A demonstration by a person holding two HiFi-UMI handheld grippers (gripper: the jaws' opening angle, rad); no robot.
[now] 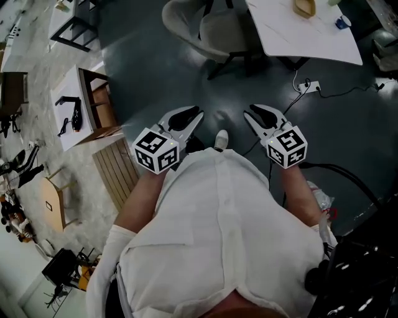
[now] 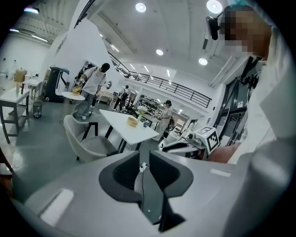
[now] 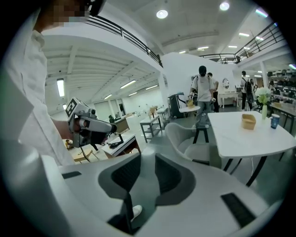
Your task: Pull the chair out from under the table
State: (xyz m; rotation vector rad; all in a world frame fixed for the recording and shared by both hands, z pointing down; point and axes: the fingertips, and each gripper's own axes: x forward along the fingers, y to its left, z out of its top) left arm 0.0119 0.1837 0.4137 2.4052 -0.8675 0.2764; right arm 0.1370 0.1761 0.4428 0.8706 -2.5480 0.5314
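Note:
A pale upholstered chair [image 1: 205, 28] stands at the near-left side of a white table [image 1: 311, 31], well ahead of me across dark floor. In the left gripper view the chair [image 2: 85, 139] and table [image 2: 129, 127] lie beyond the jaws. The right gripper view shows the chair [image 3: 185, 139] beside the table [image 3: 249, 136]. My left gripper [image 1: 198, 113] and right gripper [image 1: 249, 112] are held side by side in front of my body, pointing at the chair and far from it. Each shows a narrow gap between its jaws, with only floor seen through it and nothing held.
A power strip [image 1: 309, 86] with cables lies on the floor right of my path. A small white table [image 1: 71, 109] carrying a black tool and a slatted wooden bench [image 1: 118, 168] stand at the left. A wooden bowl [image 1: 305, 7] sits on the white table. People [image 3: 202, 90] stand far behind.

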